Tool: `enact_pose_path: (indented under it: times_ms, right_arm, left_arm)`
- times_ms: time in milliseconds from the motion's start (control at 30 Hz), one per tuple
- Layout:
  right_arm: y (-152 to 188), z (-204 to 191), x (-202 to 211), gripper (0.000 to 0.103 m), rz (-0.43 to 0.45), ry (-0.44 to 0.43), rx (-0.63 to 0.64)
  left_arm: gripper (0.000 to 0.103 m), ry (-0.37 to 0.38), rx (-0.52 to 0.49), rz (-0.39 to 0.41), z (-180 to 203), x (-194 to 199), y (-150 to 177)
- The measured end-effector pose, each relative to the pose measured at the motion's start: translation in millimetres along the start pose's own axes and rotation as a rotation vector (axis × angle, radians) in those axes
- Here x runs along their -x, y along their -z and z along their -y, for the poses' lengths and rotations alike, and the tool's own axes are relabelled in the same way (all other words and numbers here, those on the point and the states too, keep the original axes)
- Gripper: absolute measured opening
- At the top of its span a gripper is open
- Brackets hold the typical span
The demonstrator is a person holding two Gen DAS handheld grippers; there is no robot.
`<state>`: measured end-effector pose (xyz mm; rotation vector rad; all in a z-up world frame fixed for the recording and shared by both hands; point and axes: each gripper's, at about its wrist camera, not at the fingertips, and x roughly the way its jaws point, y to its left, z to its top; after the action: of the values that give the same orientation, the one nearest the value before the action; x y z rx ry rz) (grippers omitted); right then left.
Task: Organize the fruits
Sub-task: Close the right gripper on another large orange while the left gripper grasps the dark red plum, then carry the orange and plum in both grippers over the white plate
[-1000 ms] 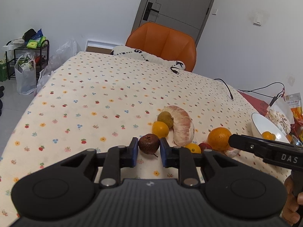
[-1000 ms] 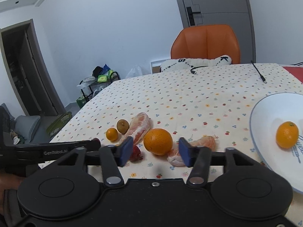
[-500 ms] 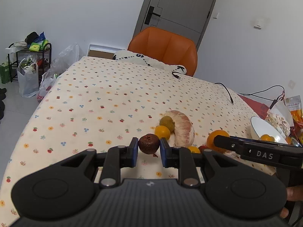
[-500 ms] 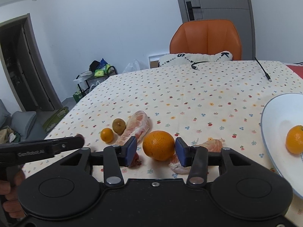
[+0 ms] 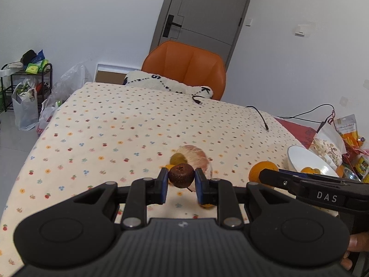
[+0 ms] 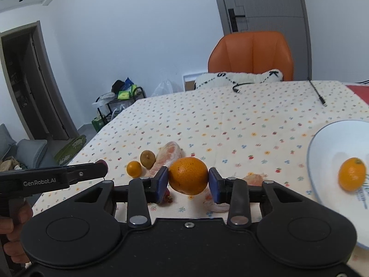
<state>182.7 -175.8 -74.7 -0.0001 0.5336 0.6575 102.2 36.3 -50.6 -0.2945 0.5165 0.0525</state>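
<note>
Two handheld tongs each gripped a fruit above a tabletop covered in a cream cloth printed with small flowers (image 5: pixel 129 124). The left tongs (image 5: pixel 181 185) were closed on a small, dark brown, wrinkled round fruit (image 5: pixel 181 175), its star-shaped end pointing up and towards the camera. The right tongs (image 6: pixel 188 185) were closed on a large round orange (image 6: pixel 188 176), pinched at its sides; being nearly spherical, it showed no clear long axis. To the right sat a white ceramic bowl (image 6: pixel 322 152) holding one small orange citrus fruit (image 6: pixel 352 173). On the cloth remained a peeled pink pomelo segment (image 6: pixel 169 154), lying lengthwise away from the camera, a brown-green kiwi (image 6: pixel 147 158) and a small tangerine (image 6: pixel 134 168). Whether the orange was fully clear of the cloth was hard to judge. Carrying it well probably meant keeping it level, moving right over the bowl's rim, and releasing low, beside the fruit inside.
</note>
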Motion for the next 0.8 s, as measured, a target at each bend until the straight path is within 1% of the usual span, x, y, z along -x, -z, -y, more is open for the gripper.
enact_pose_path:
  times_ms: [800]
  right_arm:
    - [4.7, 38.8, 59.5, 0.036, 0.096, 0.062, -0.047]
  left_arm:
    - [0.022, 0.121, -0.092, 0.011, 68.5, -11.2, -7.5]
